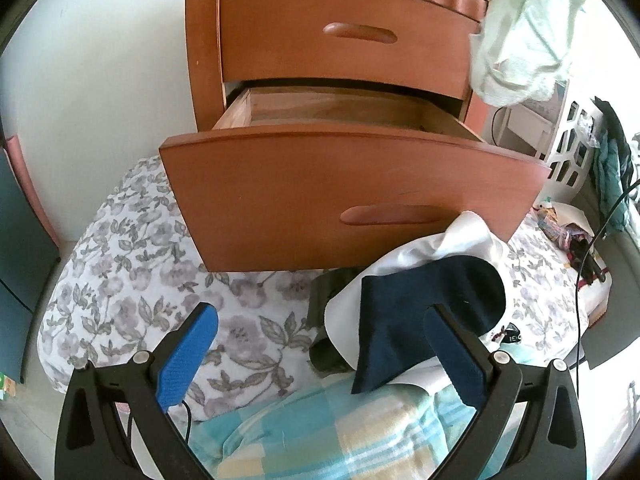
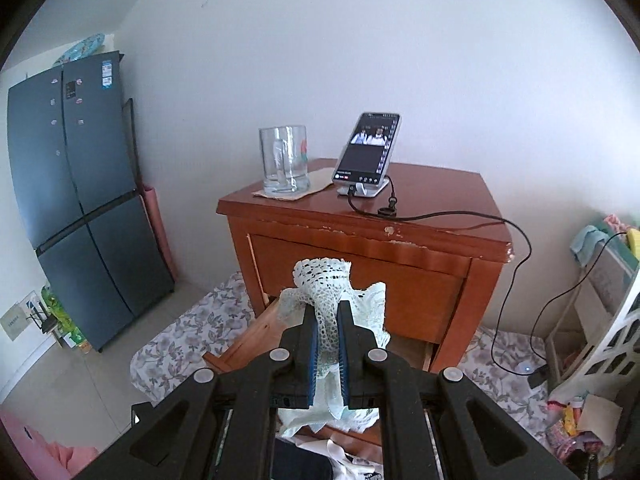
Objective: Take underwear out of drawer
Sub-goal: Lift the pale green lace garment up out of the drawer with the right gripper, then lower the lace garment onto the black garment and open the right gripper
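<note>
Pale mint lace underwear point(image 2: 328, 300), reddish-brown drawer point(image 1: 320, 196), grey floral sheet point(image 1: 132, 248), navy sock point(image 1: 420, 312)

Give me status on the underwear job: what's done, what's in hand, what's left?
Done: the lower drawer is pulled open, and the part of its inside that shows looks bare. In hand: the right gripper is shut on pale green lace underwear, which hangs in the air clear of the drawer. The left gripper is open and holds nothing. Left: set the underwear down, perhaps with the clothes on the bed.

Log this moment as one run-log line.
right gripper: shut on underwear, lifted | left gripper: open, holding nothing | lower drawer: open
</note>
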